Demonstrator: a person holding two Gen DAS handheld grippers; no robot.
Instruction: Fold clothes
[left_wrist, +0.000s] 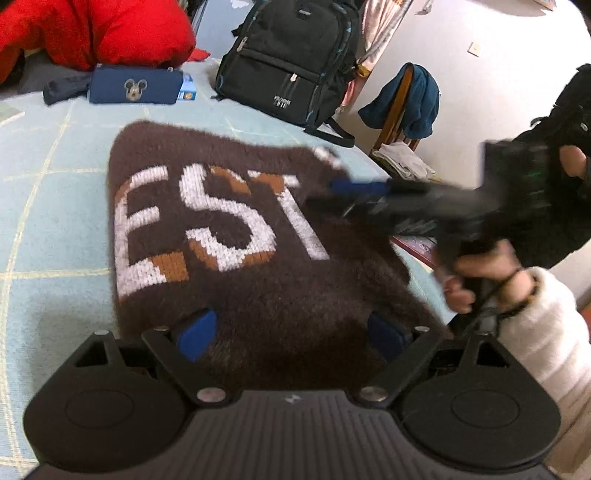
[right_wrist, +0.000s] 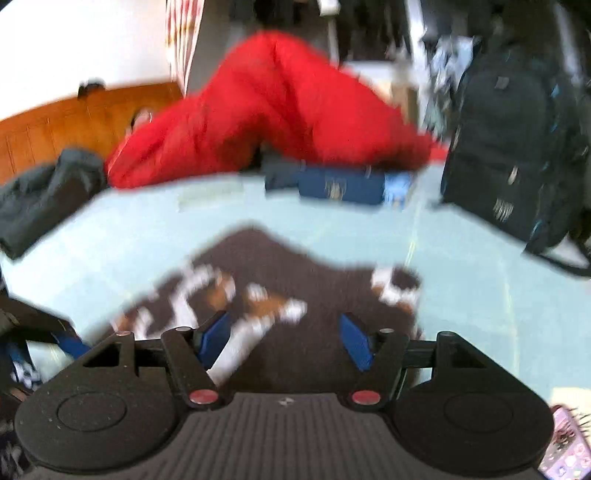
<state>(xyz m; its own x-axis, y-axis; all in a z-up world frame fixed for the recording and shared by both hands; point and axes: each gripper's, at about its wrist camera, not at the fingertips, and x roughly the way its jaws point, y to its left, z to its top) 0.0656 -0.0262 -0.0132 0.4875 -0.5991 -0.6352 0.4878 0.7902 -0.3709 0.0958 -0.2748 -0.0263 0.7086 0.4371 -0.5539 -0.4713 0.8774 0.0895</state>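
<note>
Brown fuzzy sweater (left_wrist: 236, 236) lying flat on a pale blue bedspread (left_wrist: 44, 206) with thin cream grid lines, folded into a compact block, white and tan letters "EST" facing up. Left gripper (left_wrist: 291, 336) low over the near edge of the sweater, its 2 blue pads (left_wrist: 197, 332) spread wide apart with brown knit between them, nothing pinched. Right gripper (left_wrist: 354, 192) reaching in from the right side, blurred, tips at the far right corner of the sweater next to the last letter; held by a hand (left_wrist: 476, 277) with a white fluffy sleeve and a dark bracelet. In the right wrist view, heavy blur: right gripper (right_wrist: 284, 339) with blue pads (right_wrist: 214, 338) set well apart, above the sweater (right_wrist: 295, 280), not closed on any fabric as far as the blur allows. Beyond the sweater, a red puffy jacket (left_wrist: 92, 33) at the far side of the bed, a navy pouch (left_wrist: 135, 85) with a mouse-head emblem just in front of it, a black backpack (left_wrist: 288, 59) standing to the right. Off the bed, a wooden chair (left_wrist: 397, 107) draped with a teal garment.
</note>
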